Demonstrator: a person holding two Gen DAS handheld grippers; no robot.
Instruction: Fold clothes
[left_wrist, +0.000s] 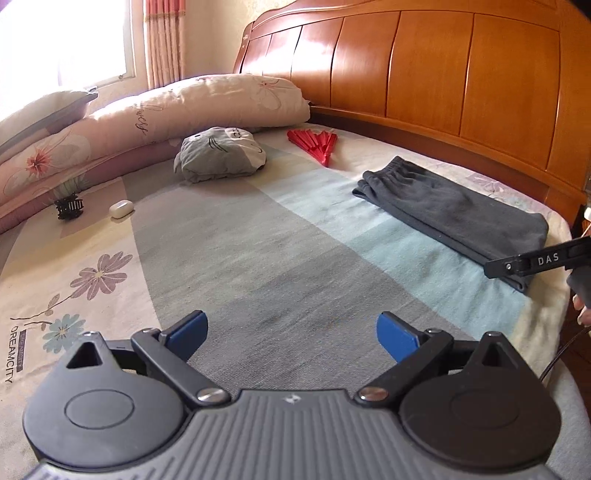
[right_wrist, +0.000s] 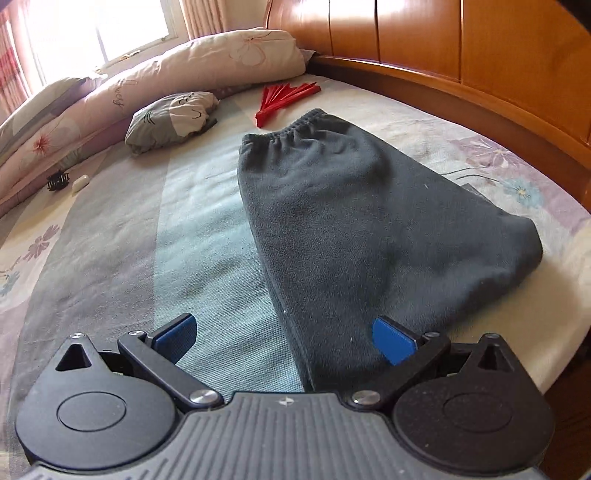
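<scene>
Dark grey sweatpants (right_wrist: 351, 229) lie folded flat on the bed, elastic waistband toward the headboard, near edge toward me. My right gripper (right_wrist: 284, 338) hovers over that near edge with its blue pads wide apart, open and empty; one pad is above the cloth, the other above the sheet. In the left wrist view the same sweatpants (left_wrist: 454, 214) lie far right, with a black finger of the right gripper (left_wrist: 532, 262) at their near corner. My left gripper (left_wrist: 291, 338) is open over the bare grey-blue sheet, holding nothing.
A folded grey cartoon-print garment (left_wrist: 219, 153) and a red folding fan (left_wrist: 317, 142) lie by the rolled floral quilt (left_wrist: 147, 122). A black hair claw (left_wrist: 68, 208) and a white earbud case (left_wrist: 121, 208) sit left. The wooden headboard (left_wrist: 443, 74) runs behind; the bed edge drops at right.
</scene>
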